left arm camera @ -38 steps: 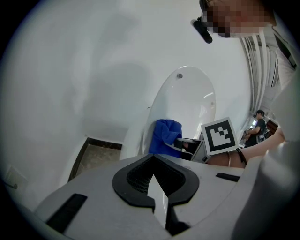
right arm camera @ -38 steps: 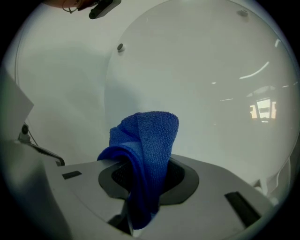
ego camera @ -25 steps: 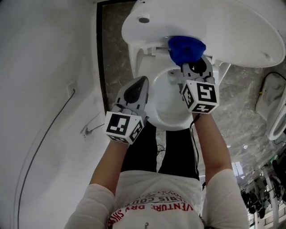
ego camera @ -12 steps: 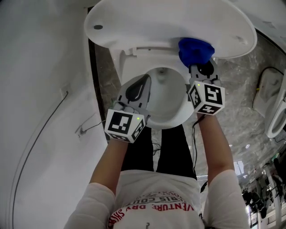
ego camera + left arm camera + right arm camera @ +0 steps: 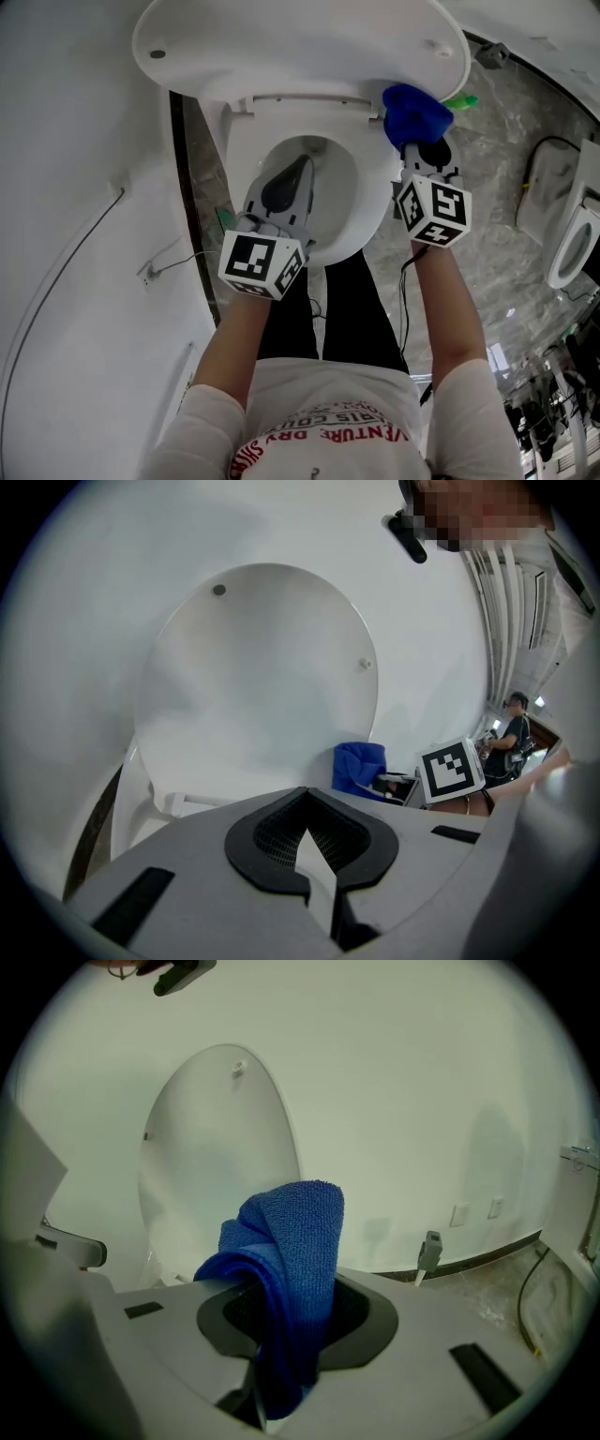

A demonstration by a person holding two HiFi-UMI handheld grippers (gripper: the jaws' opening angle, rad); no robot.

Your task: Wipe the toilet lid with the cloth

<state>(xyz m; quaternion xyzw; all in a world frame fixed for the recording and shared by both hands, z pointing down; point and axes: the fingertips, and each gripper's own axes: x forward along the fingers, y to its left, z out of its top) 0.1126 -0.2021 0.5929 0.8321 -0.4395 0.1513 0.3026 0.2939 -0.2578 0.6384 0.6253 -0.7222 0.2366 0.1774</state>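
while the left gripper (image 5: 298,172) is closed empty, the right gripper (image 5: 423,150) clamps the cloth (image 5: 413,112).

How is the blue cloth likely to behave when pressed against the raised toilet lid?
Probably floppy: the blue cloth folds and droops over the right gripper clamping it. Its looped terry texture would likely drag rather than slip on the glossy lid. It looks light, so it may bunch.
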